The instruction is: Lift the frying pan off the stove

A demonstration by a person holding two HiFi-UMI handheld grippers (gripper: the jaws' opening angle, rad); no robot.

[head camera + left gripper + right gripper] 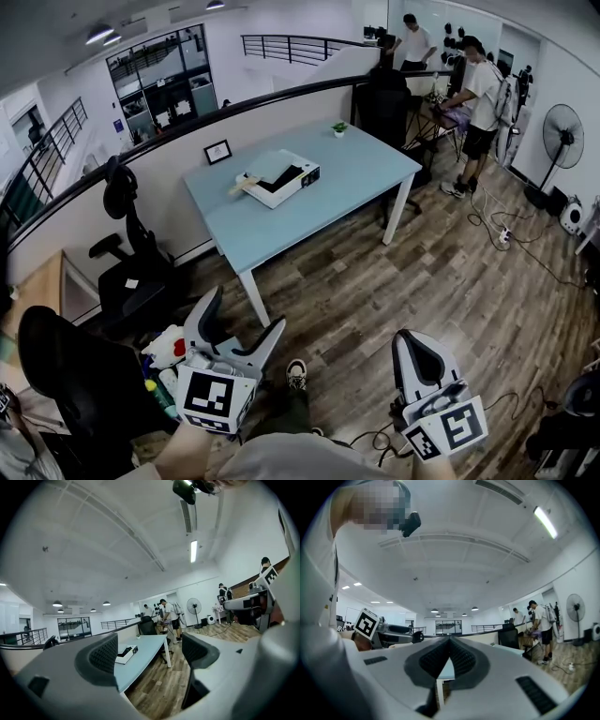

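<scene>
White box [278, 178], dark inside, on pale-blue table [361, 173], well beyond left gripper [247, 307]

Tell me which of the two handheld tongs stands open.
The left white plastic tongs: their jaws stand wide apart with nothing between them. The right white plastic tongs have their jaws closed together.

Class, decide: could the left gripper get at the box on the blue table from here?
Probably not yet. The left gripper, open and empty, is held low by the person's body, with floor between it and the table; the box sits further back.
</scene>
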